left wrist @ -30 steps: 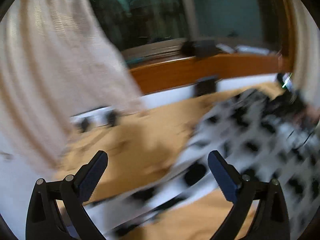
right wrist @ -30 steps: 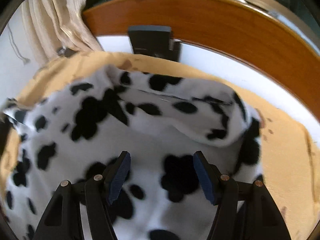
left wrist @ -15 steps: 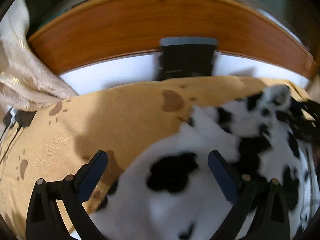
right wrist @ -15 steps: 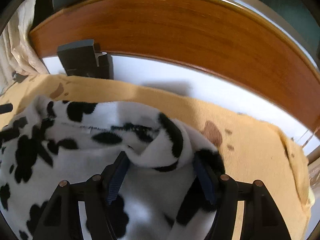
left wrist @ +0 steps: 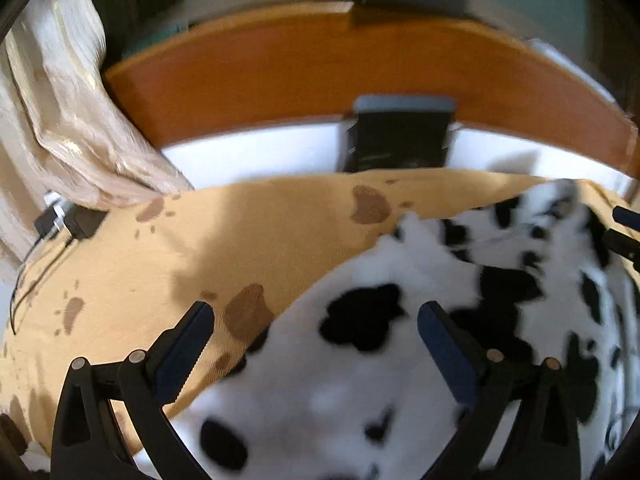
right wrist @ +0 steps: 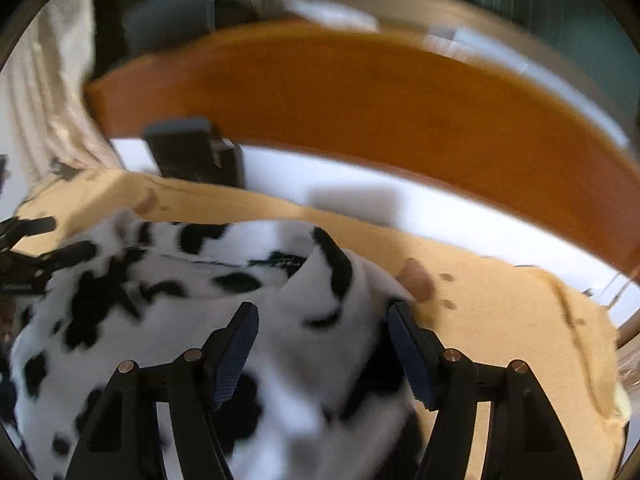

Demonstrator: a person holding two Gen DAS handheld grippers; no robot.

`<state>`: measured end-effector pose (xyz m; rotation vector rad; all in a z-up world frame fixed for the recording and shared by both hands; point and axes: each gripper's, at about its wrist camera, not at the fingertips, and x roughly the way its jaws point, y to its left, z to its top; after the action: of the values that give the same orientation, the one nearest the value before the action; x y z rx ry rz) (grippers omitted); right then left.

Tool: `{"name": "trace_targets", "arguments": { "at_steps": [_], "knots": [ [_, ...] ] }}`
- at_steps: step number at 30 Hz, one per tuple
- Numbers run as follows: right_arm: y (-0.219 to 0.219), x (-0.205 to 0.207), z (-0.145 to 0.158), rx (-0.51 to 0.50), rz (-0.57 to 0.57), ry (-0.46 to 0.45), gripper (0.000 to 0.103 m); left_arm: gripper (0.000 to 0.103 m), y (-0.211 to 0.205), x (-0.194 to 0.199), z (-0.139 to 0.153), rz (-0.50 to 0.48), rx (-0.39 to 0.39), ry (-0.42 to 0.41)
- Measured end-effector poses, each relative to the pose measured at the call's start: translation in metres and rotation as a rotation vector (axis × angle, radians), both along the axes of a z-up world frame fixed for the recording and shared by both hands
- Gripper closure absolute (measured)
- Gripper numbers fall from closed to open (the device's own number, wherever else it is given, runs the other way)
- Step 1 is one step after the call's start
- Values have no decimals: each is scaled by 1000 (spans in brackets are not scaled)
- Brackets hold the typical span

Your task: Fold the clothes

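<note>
A white fleece garment with black spots [left wrist: 400,380] lies rumpled on a yellow bedspread [left wrist: 200,248]. My left gripper [left wrist: 316,344] stands open over the garment's left edge: the left finger is above the bedspread, the right finger above the fleece. In the right wrist view the same garment [right wrist: 160,300] is bunched at its far right corner. My right gripper [right wrist: 322,344] is open, with a raised fold of fleece lying between its fingers. The pads do not visibly pinch the fold. The other gripper's dark tips [right wrist: 28,248] show at the left rim of that view.
A wooden board [left wrist: 340,72] runs along the far side of the bed, above a white strip. A dark box [left wrist: 396,136] stands against it. A pale curtain [left wrist: 60,120] hangs at the left, with a black plug and cable [left wrist: 68,220] below it.
The left view swung from the curtain round to the garment and came down closer to its left edge. The right gripper shifted to the garment's right corner, where a fold now sits between its fingers.
</note>
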<state>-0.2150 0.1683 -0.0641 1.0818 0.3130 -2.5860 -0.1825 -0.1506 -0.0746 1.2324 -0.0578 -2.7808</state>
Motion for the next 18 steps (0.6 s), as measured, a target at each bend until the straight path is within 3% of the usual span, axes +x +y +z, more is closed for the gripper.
{"name": "trace_targets", "arguments": {
  "at_steps": [6, 12, 18],
  "knots": [
    [47, 104, 38, 41, 49, 51, 34, 0, 31, 62, 41, -141, 28, 56],
    [73, 227, 48, 23, 132, 59, 34, 0, 61, 108, 46, -266, 208, 4],
    [77, 340, 61, -41, 293, 137, 34, 0, 105, 144, 39, -358, 212, -36]
  ]
}}
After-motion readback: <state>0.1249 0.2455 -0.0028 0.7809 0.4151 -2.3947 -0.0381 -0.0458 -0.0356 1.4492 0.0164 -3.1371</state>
